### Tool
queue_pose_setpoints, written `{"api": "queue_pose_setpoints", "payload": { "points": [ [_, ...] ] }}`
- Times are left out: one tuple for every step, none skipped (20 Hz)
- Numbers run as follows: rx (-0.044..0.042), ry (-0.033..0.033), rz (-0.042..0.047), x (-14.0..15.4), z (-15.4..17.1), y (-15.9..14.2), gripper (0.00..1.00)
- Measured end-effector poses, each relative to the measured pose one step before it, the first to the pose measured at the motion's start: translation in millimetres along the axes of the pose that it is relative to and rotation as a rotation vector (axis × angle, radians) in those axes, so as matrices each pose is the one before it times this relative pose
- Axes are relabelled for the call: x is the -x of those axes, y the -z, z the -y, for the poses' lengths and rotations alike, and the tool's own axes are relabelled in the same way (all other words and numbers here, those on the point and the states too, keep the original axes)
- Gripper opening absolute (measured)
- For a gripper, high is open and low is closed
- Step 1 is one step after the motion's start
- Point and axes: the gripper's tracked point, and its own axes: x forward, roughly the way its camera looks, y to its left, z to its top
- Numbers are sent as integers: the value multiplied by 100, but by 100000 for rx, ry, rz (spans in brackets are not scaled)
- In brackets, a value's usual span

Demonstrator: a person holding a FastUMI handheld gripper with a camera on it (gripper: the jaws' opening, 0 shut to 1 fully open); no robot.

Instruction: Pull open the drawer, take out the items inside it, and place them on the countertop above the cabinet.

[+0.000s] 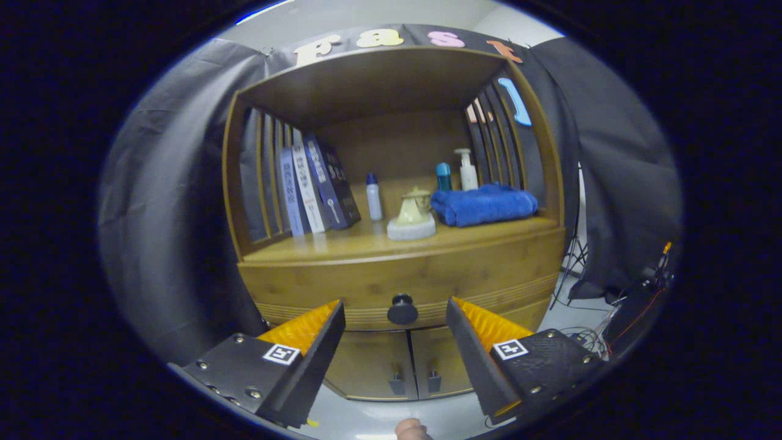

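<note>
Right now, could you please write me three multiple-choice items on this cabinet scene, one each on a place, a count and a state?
1. Where does the blue towel lie?
A. on the countertop, beside the cream dish
B. on the floor
C. inside the drawer

2. How many books lean at the shelf's side?
A. one
B. four
C. eight

3. How is the drawer?
A. pulled out fully
B. taken off
C. closed, its knob ahead between the open gripper's fingers

Answers:
1 A: the towel sits folded on the wooden top next to the dish.
2 B: four spines show.
3 C: the drawer front sits flush, and the fingers stand apart, touching nothing.
</note>
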Motion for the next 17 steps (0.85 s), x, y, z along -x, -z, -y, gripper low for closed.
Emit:
{"api": "queue_pose_setpoints", "payload": {
  "points": [
    [670,239,2873,1396,18,-1839,99],
    [844,-615,2796,1278,-426,-1806,99],
    [1324,-940,2565,1115,-474,-1879,99],
    [1835,-410,2179,949,-335,-1558,99],
    [2162,363,2453,1004,-210,-1823,99],
    [2179,995,2622,831,-48,-1862,99],
    [2067,1020,1785,763,74,-1568,99],
    [1868,1326,1597,913,119,-1289,99],
    [1121,769,1569,612,78,-1185,99],
    [537,-267,762,739,-134,-886,99],
    [250,-320,-209,688,-131,-649,99],
    [316,-516,68,544,-182,-615,99],
    [-340,-1108,-364,462,-273,-564,99],
    [-1047,-1429,-36,481,-401,-547,99],
    [-1330,-2186,227,623,-564,-604,99],
    [-1146,-1504,560,322,-381,-541,99],
    [-1043,-841,683,297,-175,-432,99]
  ]
}}
